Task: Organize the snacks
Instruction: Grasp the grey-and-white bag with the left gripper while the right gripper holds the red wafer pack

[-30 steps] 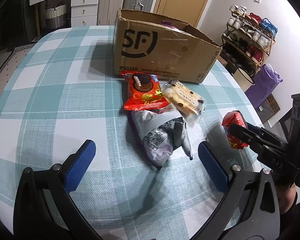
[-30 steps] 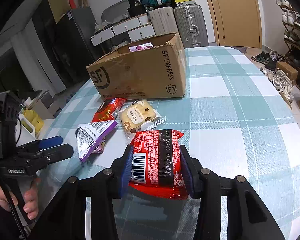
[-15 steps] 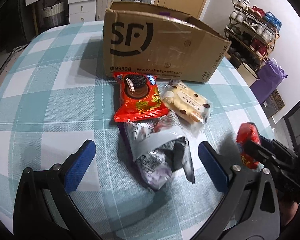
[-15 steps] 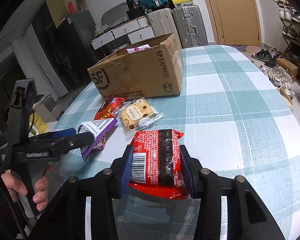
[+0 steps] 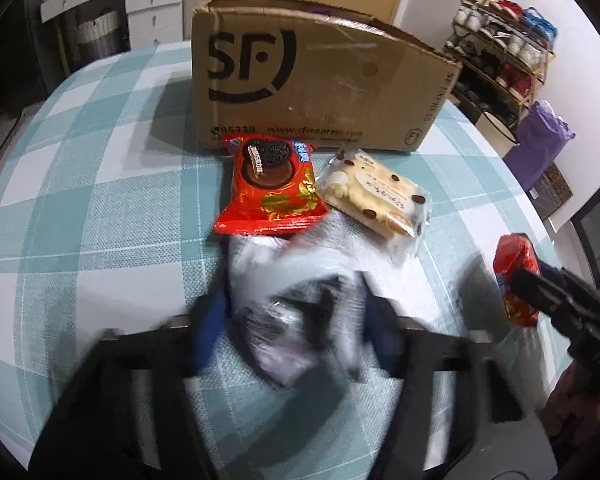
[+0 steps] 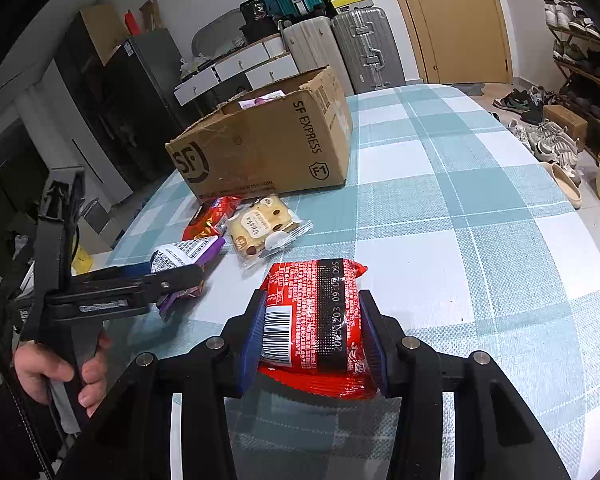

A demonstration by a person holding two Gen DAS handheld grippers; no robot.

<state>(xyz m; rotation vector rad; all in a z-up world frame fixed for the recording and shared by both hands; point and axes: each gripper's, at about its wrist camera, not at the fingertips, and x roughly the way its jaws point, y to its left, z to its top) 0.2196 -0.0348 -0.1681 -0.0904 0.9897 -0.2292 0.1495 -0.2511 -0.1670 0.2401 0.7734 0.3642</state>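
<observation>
A: Since a second ago the left gripper (image 5: 292, 320) has gone forward and its fingers have come in from wide apart to either side of the purple snack bag (image 5: 296, 300).

B: Is it pinching the bag?

A: It looks so, the blue pads sit against both edges, but that view is blurred, so I judge rather than see it. The right gripper (image 6: 312, 332) hasn't changed: its fingers are pressed on the red packet (image 6: 316, 320), held just above the checked tablecloth (image 6: 480, 240).

B: And how far along is the sorting?

A: Early, I think. The cardboard box (image 6: 268, 148) stands open with something purple and white already inside. The red cookie pack (image 5: 270, 192) and the pale biscuit pack (image 5: 374, 200) lie untouched on the cloth, just in front of the box. Four packs seem left to go in, two of them in hand.
</observation>
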